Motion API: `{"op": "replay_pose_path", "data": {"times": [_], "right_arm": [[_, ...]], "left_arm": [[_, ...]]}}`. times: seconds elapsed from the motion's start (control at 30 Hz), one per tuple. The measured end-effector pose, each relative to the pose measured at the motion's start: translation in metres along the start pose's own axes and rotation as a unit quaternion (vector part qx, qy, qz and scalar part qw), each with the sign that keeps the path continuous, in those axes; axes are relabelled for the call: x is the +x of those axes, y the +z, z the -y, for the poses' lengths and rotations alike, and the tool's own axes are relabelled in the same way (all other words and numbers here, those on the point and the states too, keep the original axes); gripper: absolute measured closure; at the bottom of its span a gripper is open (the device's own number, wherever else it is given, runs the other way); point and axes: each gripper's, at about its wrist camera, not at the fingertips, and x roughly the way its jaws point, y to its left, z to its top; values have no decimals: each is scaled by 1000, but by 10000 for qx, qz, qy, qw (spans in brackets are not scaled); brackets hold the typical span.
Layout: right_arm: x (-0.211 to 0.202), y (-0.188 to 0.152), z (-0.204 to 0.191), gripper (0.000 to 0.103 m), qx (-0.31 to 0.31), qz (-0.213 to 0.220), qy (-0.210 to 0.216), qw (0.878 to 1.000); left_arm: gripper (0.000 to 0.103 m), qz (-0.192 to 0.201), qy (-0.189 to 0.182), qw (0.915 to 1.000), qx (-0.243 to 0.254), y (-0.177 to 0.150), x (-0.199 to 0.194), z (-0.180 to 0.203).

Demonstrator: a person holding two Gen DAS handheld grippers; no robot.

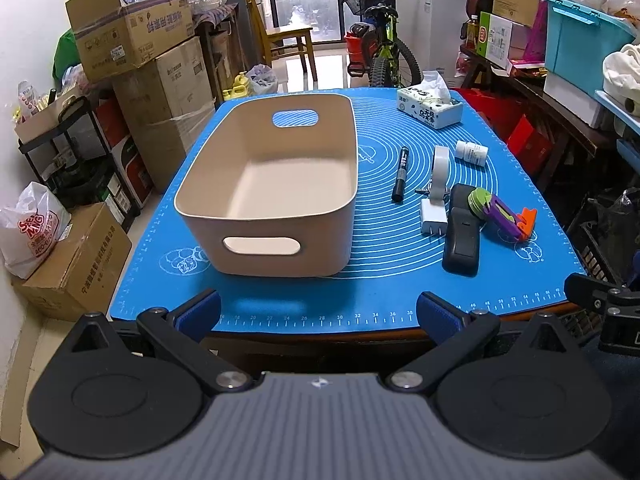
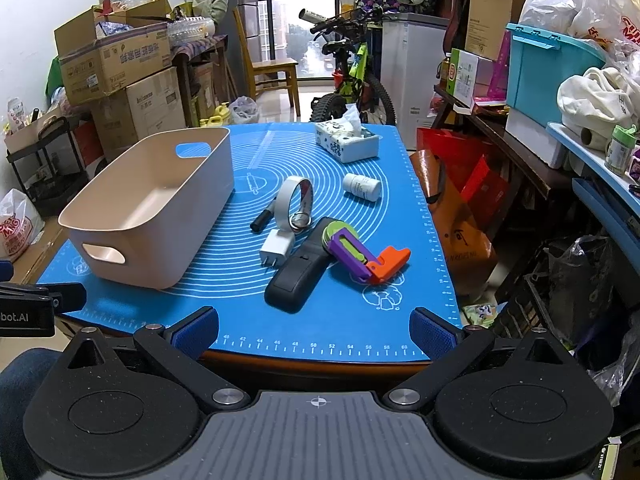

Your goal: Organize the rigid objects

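An empty beige bin point(image 1: 276, 184) point(image 2: 156, 204) stands on the left of the blue mat point(image 1: 400, 288) point(image 2: 360, 328). To its right lie a black marker point(image 1: 400, 174) point(image 2: 264, 218), a tape roll point(image 1: 440, 170) point(image 2: 290, 200), a white charger plug point(image 1: 433, 216) point(image 2: 277, 250), a white pill bottle point(image 1: 472, 152) point(image 2: 362, 187), a black remote-like device point(image 1: 462, 240) point(image 2: 298, 276) and a purple, green and orange toy point(image 1: 504, 214) point(image 2: 364, 252). My left gripper point(image 1: 318, 314) and right gripper point(image 2: 314, 330) are open and empty at the mat's near edge.
A tissue box point(image 1: 430, 106) point(image 2: 346, 140) sits at the mat's far right. Cardboard boxes point(image 1: 132, 36) are stacked on the left, a bicycle point(image 1: 380, 48) stands behind the table, and cluttered shelves point(image 2: 560, 92) line the right.
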Motion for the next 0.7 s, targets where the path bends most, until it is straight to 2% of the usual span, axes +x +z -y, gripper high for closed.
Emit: {"op": "replay_pose_path", "data": {"times": [0.7], "right_arm": [[2, -1, 0, 3, 16, -38, -13, 10000]], "left_arm": [[0, 19, -39, 10000, 89, 0, -1, 1]]}}
